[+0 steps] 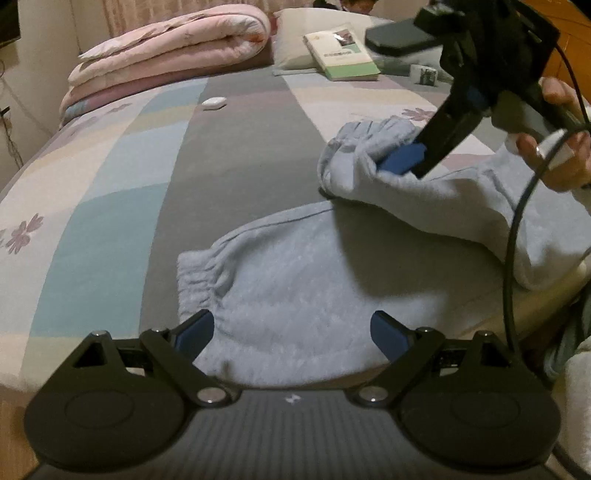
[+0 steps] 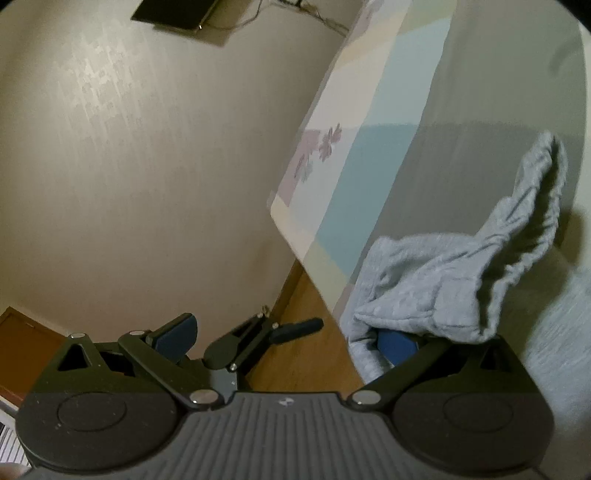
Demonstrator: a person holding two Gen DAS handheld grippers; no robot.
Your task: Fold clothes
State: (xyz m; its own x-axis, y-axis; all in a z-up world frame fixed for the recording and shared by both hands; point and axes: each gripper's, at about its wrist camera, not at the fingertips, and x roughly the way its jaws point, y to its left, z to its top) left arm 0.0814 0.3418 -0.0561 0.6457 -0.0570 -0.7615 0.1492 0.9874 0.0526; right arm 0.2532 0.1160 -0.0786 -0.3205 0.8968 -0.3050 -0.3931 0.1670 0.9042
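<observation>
Bedspread (image 1: 155,192) lies bare toward its far edge; our light-blue sweatpants (image 1: 295,295) sprawl at the near edge. Left gripper (image 1: 291,332) gapes released above one cuff; right gripper (image 2: 280,336), fingers spread, carries the other cuff draped over one finger.

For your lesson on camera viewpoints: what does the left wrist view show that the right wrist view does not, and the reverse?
Only the left wrist view shows the folded pink quilt, a book, a pillow and the person's hand. Only the right wrist view shows the wall, the wooden floor and a dark screen. Both show the light blue garment, the patchwork bedcover, the left gripper and the right gripper.
</observation>
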